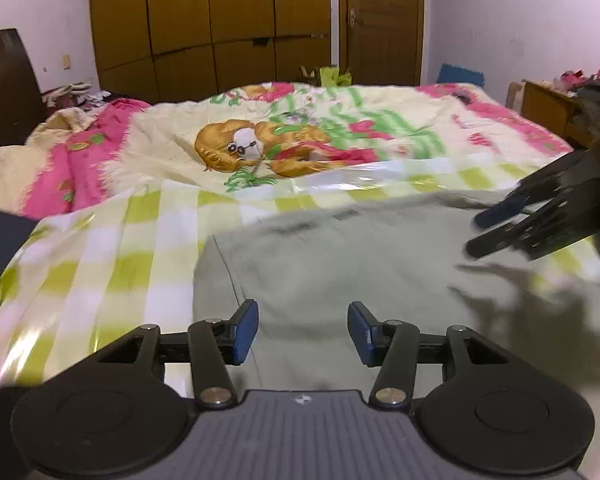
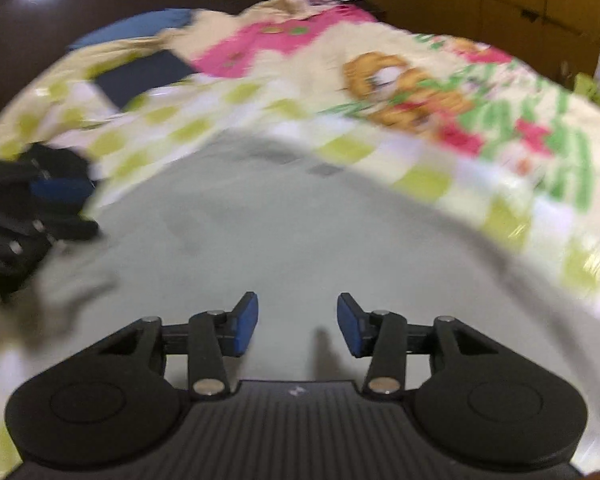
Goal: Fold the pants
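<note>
Checked sheet (image 2: 148,120) blurred (pants (image 2: 280,240) too)

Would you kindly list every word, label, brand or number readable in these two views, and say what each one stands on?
No text can be read in either view.
Left gripper: a small white emblem on its grey body, a logo mark, no letters.
Right gripper: the same kind of small emblem, blurred.
Pants: two dark patches near the far edge, too blurred to read.
Cartoon blanket: pictures only, no legible writing.

warm indoor light; glare streaks the glossy green-checked plastic sheet (image 1: 112,248); right wrist view heavily motion-blurred; dark shadows on the pale grey-green pants (image 1: 340,264); fisheye bends the edges
</note>
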### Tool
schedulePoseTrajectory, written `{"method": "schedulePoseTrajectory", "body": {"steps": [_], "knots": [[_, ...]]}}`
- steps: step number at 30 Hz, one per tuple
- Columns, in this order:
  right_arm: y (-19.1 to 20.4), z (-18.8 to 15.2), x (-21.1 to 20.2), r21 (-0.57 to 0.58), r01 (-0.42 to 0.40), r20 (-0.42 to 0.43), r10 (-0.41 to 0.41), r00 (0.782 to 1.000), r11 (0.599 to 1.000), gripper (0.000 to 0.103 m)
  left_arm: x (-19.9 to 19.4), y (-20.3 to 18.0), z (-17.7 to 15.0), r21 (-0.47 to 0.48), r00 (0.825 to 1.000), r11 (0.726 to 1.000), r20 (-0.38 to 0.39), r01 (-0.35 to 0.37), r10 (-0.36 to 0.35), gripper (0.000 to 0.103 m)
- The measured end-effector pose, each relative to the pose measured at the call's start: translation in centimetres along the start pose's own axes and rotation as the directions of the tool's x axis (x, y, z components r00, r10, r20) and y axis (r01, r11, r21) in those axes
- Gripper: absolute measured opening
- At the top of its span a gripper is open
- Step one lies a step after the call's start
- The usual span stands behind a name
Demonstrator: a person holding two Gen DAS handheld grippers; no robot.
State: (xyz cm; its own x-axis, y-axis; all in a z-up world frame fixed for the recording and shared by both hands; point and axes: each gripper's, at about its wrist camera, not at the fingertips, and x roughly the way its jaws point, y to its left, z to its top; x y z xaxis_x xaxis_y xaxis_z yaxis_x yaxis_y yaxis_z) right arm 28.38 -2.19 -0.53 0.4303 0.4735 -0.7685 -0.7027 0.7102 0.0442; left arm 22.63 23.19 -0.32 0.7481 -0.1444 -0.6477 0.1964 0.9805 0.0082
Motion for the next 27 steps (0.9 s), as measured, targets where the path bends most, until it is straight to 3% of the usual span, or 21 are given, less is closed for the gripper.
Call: {"method": "schedulePoseTrajectory", "body": {"steps": [4,10,13,16,18,19,20,22,25,27], "knots": [[-4.1,2.9,3.7,-0.071,0.117,0.007,-0.117,0.993,0.991,0.057,5.8,3.1,2.9,0.021,0.998,0.999,-0.048,-0.032,0.033,0.064],[-7.6,4.4,7.6,-0.096,0.090,-0.068,-0.097,0.993,0.991,0.058,9.4,6.4,4.6,-0.001,0.993,1.000,-0.114,-0.009,0.009,0.078],[-8.3,5.0,9.0,-0.113,0.087,-0.101,-0.098,0.990,0.990,0.059,10.8,6.7,5.4,-0.002,0.986,0.999,-0.162,0.042,-0.042,0.079],[-8.7,5.0,10.1,-0.113,0.050,-0.151,-0.067,0.986,0.992,0.064,12.2,6.7,5.5,0.008,0.980,0.999,-0.193,0.044,-0.041,0.079],[-8.3,4.6,11.0,-0.148,0.062,-0.172,-0.087,0.981,0.987,0.060,13.0,6.4,5.2,0.029,0.974,0.999,-0.224,0.037,-0.029,0.072],[-8.1,4.4,11.2,-0.161,0.071,-0.173,-0.098,0.980,0.985,0.050,13.1,6.0,5.0,0.052,0.972,0.998,-0.235,0.030,-0.017,0.063],[-8.0,4.3,11.2,-0.151,0.076,-0.166,-0.101,0.981,0.986,0.030,13.1,5.8,4.8,0.067,0.971,0.997,-0.241,0.031,-0.014,0.059],[-7.9,4.2,10.7,-0.138,0.087,-0.148,-0.108,0.983,0.987,0.009,12.9,5.6,4.6,0.079,0.970,0.997,-0.244,0.023,-0.003,0.043],[-7.5,4.3,9.3,-0.124,0.092,-0.133,-0.108,0.985,0.988,0.002,11.9,5.2,4.6,0.098,0.974,0.995,-0.227,-0.006,0.028,0.032],[-6.6,4.2,7.6,-0.127,0.093,-0.101,-0.107,0.989,0.987,0.002,10.7,4.7,4.8,0.116,0.978,0.993,-0.201,-0.033,0.056,0.031]]}}
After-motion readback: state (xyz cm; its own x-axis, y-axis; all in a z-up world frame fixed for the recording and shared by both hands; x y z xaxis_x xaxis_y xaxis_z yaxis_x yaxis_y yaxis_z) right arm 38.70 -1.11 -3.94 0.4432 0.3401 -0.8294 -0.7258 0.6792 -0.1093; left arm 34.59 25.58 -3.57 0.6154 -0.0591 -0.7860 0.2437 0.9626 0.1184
